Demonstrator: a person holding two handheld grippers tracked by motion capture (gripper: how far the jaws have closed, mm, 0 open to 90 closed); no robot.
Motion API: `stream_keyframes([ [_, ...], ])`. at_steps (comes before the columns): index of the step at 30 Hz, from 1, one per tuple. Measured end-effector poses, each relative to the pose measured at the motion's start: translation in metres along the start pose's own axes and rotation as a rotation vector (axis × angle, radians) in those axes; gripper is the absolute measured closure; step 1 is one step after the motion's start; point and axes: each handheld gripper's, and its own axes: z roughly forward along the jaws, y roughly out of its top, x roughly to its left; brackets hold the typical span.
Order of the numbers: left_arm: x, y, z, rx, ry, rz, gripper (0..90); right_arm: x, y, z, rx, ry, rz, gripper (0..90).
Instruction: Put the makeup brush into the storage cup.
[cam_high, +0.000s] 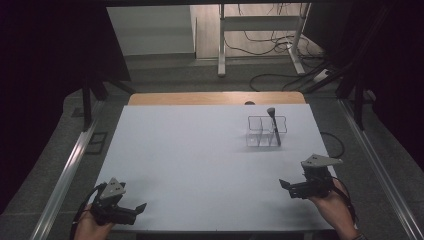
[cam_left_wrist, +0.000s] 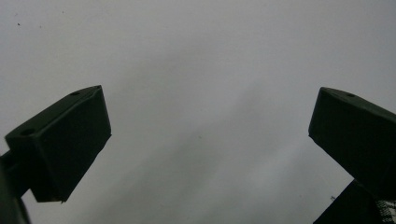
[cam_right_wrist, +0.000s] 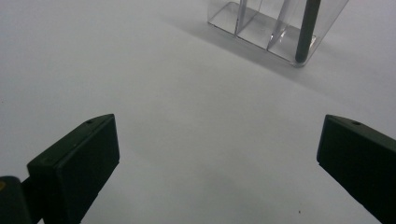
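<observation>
You have two grippers in your hands, the left gripper (cam_high: 141, 207) and the right gripper (cam_high: 283, 184), and on the table (cam_high: 200, 150) you have one clear organizer (cam_high: 266, 131) with three compartments and one dark brush (cam_high: 274, 125) inside it.

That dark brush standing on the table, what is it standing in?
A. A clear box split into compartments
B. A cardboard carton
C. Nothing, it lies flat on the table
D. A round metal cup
A: the brush leans with its handle down in an end compartment of the clear divided organizer, whose see-through partition walls also show in the right gripper view.
</observation>
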Motion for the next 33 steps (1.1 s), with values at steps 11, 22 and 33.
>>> stream_keyframes([
  [11, 0.0, 0.0, 0.0, 0.001, 0.0, 0.002, 0.0, -0.003, -0.009, -0.007, 0.001, -0.007, 0.017, 0.0],
  [22, 0.0, 0.0, 0.0, -0.001, 0.0, 0.001, 0.0, -0.007, -0.019, -0.014, 0.0, -0.026, 0.028, 0.0],
  [33, 0.0, 0.001, 0.001, 0.002, 0.0, 0.002, 0.0, -0.011, -0.029, -0.022, 0.005, -0.04, 0.044, 0.0],
])
